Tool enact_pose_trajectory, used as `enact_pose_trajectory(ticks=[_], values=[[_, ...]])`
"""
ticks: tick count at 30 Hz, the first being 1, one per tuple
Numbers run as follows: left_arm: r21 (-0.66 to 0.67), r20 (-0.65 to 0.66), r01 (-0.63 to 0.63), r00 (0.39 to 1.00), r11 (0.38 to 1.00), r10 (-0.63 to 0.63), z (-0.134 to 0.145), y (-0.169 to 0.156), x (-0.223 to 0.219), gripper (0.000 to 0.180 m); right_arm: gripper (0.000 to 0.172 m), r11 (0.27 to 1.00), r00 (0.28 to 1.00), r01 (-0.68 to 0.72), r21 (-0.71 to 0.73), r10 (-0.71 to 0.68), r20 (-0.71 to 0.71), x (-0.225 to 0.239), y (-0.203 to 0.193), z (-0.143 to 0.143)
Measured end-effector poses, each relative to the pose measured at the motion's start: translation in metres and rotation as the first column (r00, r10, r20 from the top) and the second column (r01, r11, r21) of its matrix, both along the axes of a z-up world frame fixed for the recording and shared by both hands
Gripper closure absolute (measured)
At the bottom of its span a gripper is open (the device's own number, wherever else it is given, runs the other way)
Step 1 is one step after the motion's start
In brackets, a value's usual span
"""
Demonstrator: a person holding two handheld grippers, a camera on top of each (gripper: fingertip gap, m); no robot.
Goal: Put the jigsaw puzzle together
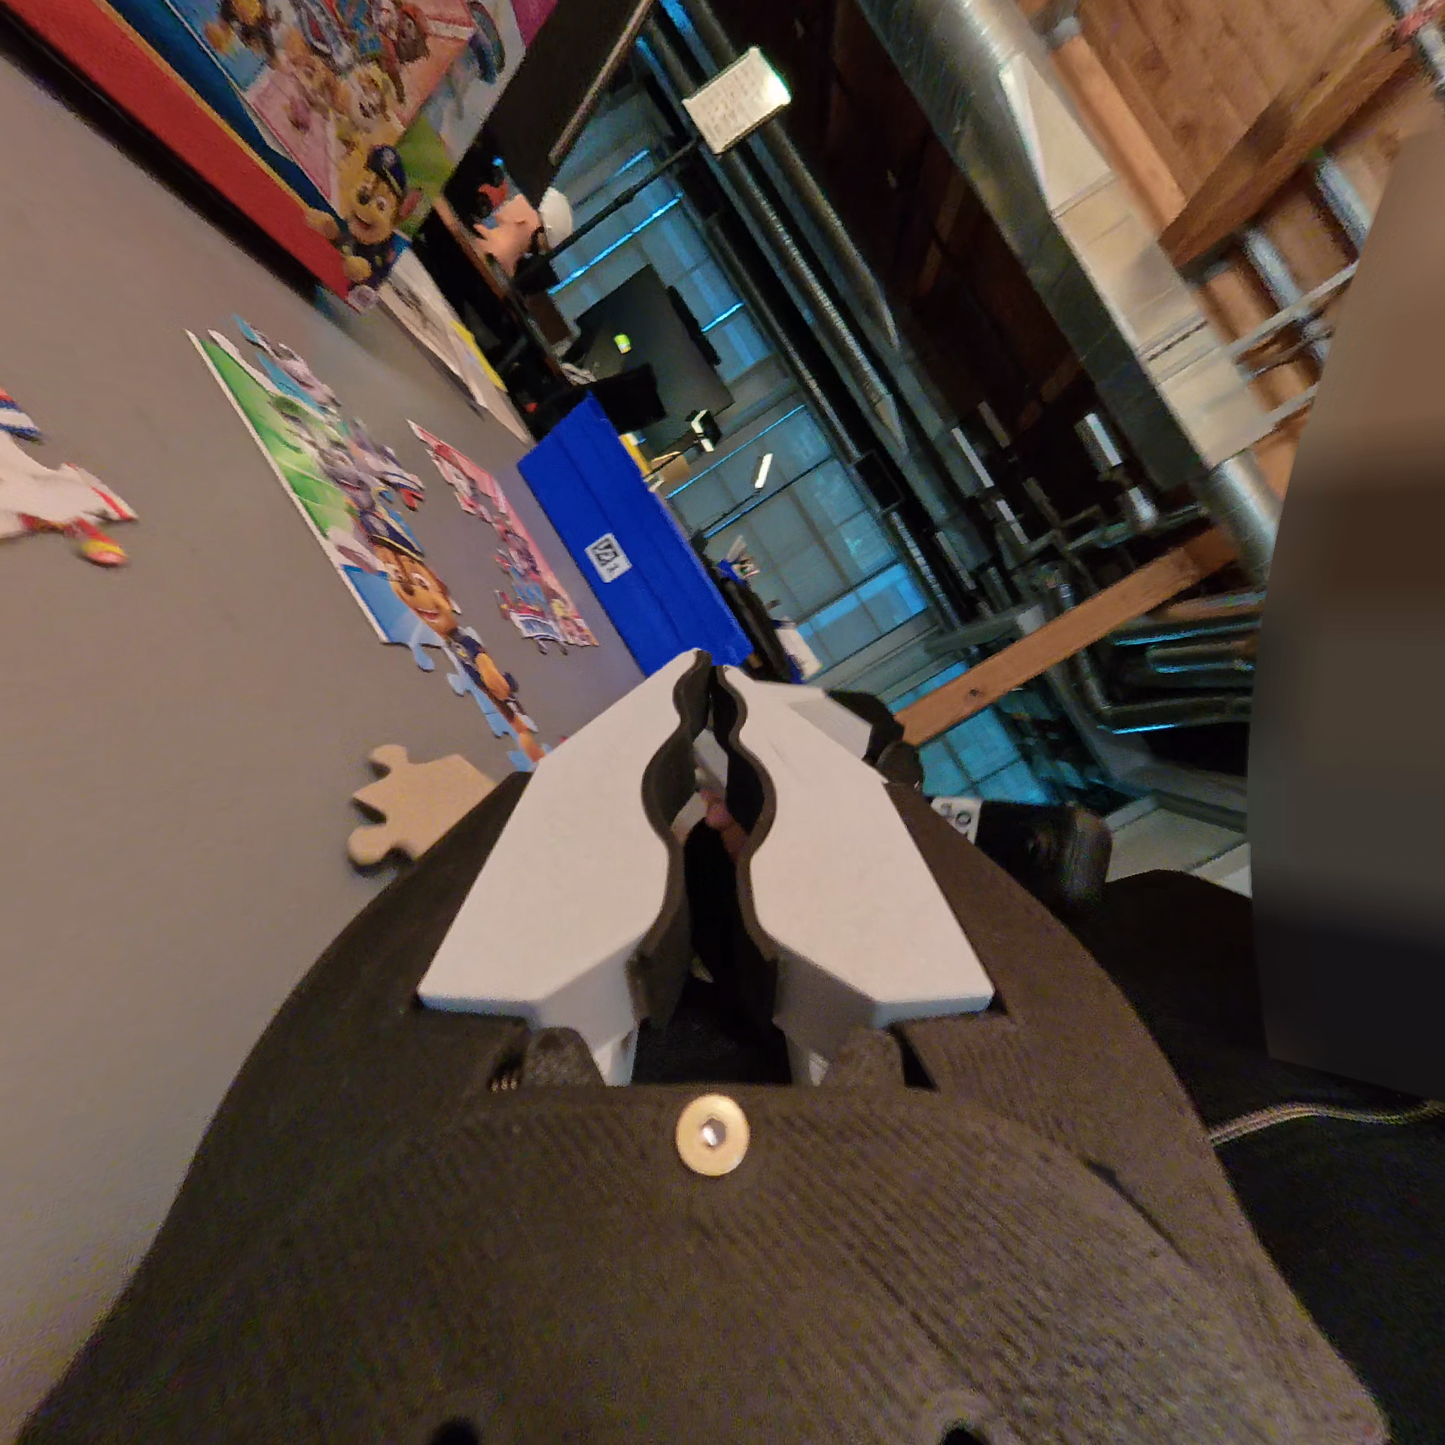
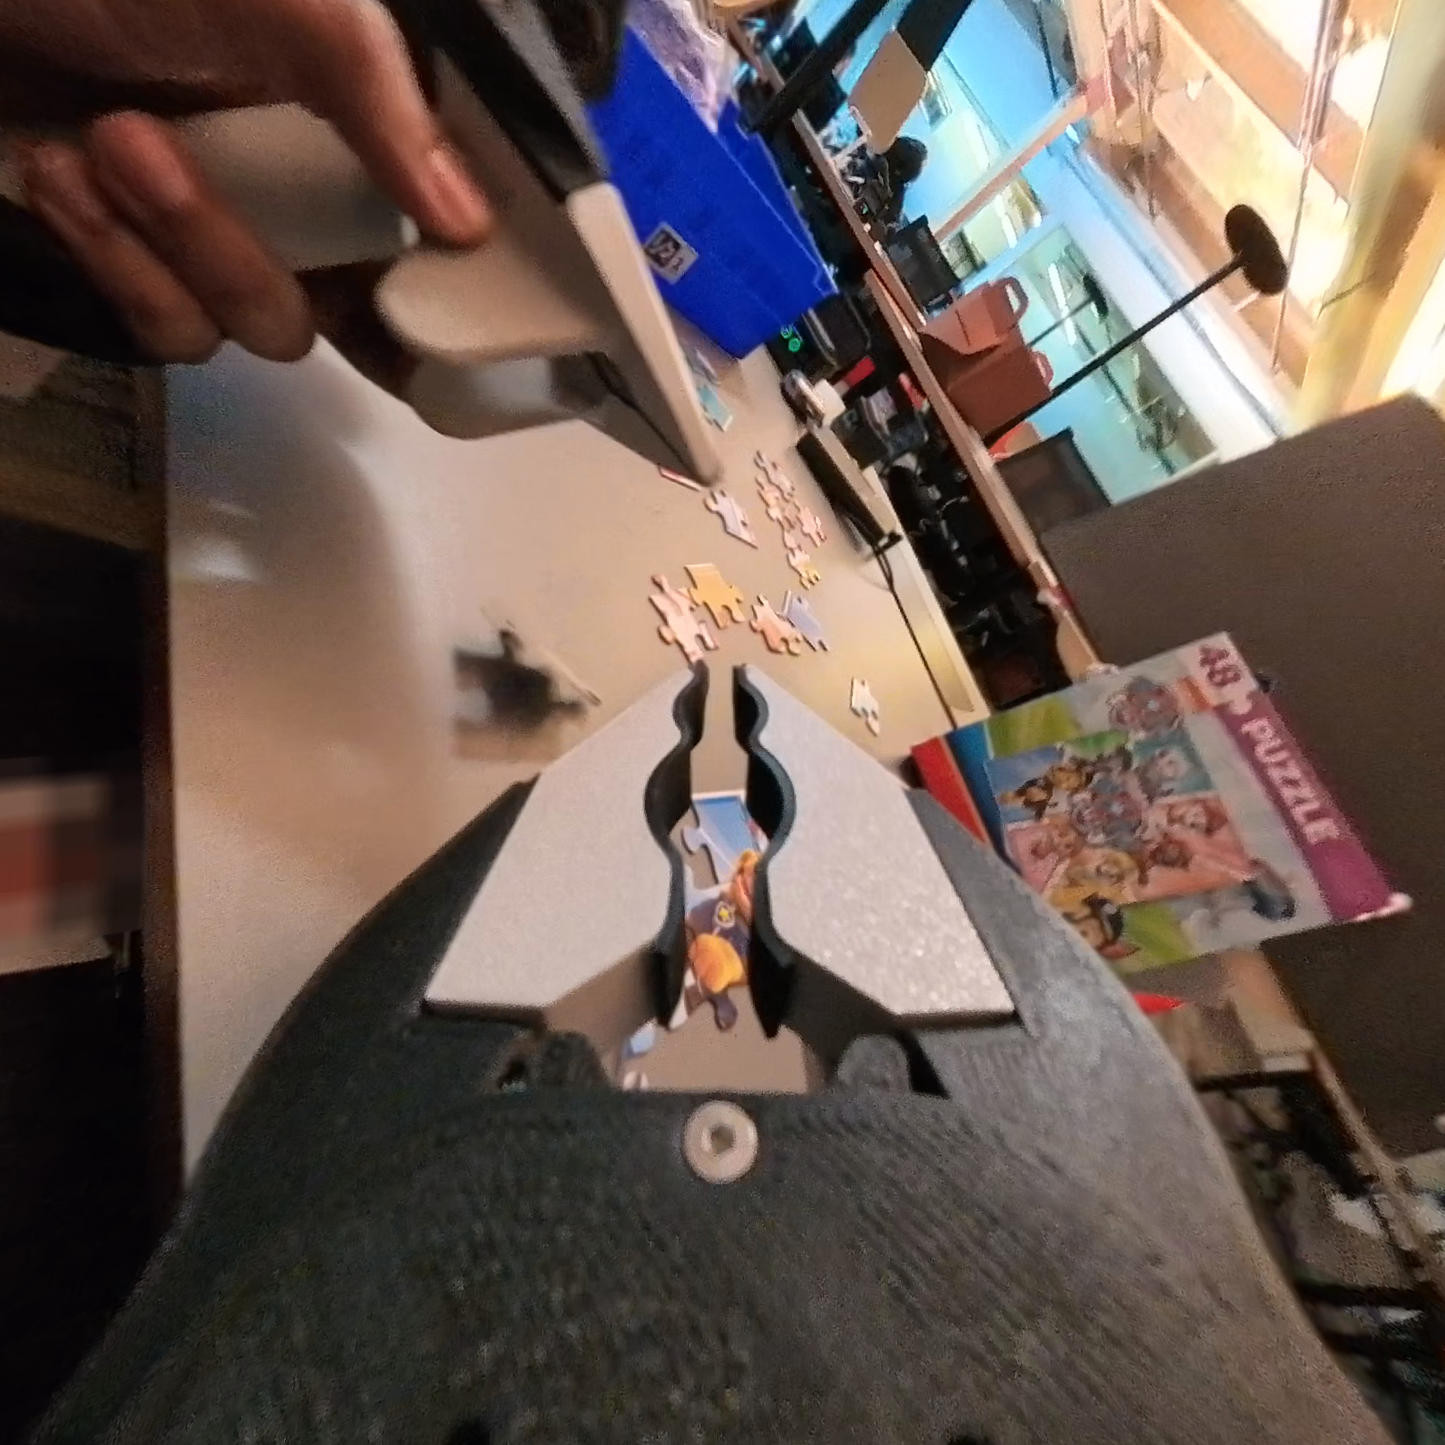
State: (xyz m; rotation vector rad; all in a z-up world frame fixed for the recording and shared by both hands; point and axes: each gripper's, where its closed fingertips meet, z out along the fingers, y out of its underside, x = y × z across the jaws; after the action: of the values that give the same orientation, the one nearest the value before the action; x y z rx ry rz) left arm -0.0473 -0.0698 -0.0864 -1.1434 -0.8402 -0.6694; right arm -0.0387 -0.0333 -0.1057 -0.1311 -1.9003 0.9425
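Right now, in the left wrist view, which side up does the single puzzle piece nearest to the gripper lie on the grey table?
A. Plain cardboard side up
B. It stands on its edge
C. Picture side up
A: the puzzle piece beside the left gripper shows only plain tan cardboard, flat on the grey table.

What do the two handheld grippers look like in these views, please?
Both match: the left gripper and right gripper each have pale grey wedge-shaped fingers lined with wavy black pads, on a dark, coarsely textured body fixed by a silver screw. No cables or sleeves show.
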Motion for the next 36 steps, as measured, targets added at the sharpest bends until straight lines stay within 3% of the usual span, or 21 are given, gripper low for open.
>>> enact_pose_trajectory(ticks=[2, 4, 5, 9, 11, 14, 16, 19, 21, 26, 32, 36], values=[[-0.123, -0.062, -0.019, 0.998, 0.992, 0.012, -0.008, -0.001, -0.002, 0.180, 0.166, 0.999, 0.999, 0.010, -0.053, -0.007, 0.047, -0.007, 0.011, 0.003], [-0.324, -0.159, -0.051, 0.987, 0.945, -0.001, -0.025, -0.001, 0.000, 0.180, 0.163, 0.994, 0.995, 0.017, -0.104, -0.007, 0.096, -0.011, 0.020, 0.003], [-0.435, -0.210, -0.076, 0.977, 0.897, -0.019, -0.035, -0.001, 0.000, 0.178, 0.163, 0.991, 0.993, 0.018, -0.130, -0.002, 0.122, -0.013, 0.022, 0.002], [-0.731, -0.344, -0.167, 0.928, 0.661, -0.145, -0.069, -0.002, 0.000, 0.136, 0.161, 0.974, 0.977, 0.016, -0.225, 0.033, 0.211, -0.015, 0.025, -0.003], [-0.805, -0.343, -0.192, 0.923, 0.561, -0.175, -0.083, -0.002, -0.003, 0.127, 0.161, 0.972, 0.974, 0.020, -0.236, 0.034, 0.222, -0.015, 0.026, -0.005], [-0.847, -0.313, -0.175, 0.927, 0.503, -0.205, -0.094, 0.010, 0.004, 0.120, 0.161, 0.976, 0.979, 0.030, -0.216, 0.014, 0.202, -0.014, 0.028, -0.005], [-0.886, -0.316, -0.209, 0.925, 0.413, -0.211, -0.105, 0.010, 0.003, 0.122, 0.161, 0.979, 0.983, 0.038, -0.201, -0.001, 0.184, -0.013, 0.031, -0.004], [-0.899, -0.359, -0.284, 0.914, 0.333, -0.190, -0.108, 0.006, -0.002, 0.131, 0.161, 0.979, 0.985, 0.042, -0.199, -0.007, 0.174, -0.010, 0.033, -0.003], [-0.898, -0.357, -0.278, 0.914, 0.341, -0.193, -0.107, 0.008, 0.002, 0.148, 0.161, 0.978, 0.984, 0.042, -0.206, -0.005, 0.177, -0.009, 0.034, -0.003], [-0.895, -0.327, -0.240, 0.926, 0.376, -0.187, -0.106, 0.007, 0.013, 0.150, 0.159, 0.978, 0.979, 0.023, -0.206, 0.019, 0.203, -0.004, 0.030, -0.005], [-0.884, -0.312, -0.206, 0.928, 0.420, -0.202, -0.097, -0.004, 0.043, 0.149, 0.151, 0.981, 0.940, -0.107, -0.159, 0.152, 0.306, 0.027, 0.003, -0.028], [-0.791, -0.305, -0.167, 0.942, 0.588, -0.142, -0.066, -0.006, 0.057, 0.149, 0.140, 0.957, 0.896, -0.212, -0.198, 0.271, 0.352, 0.050, -0.016, -0.032]])
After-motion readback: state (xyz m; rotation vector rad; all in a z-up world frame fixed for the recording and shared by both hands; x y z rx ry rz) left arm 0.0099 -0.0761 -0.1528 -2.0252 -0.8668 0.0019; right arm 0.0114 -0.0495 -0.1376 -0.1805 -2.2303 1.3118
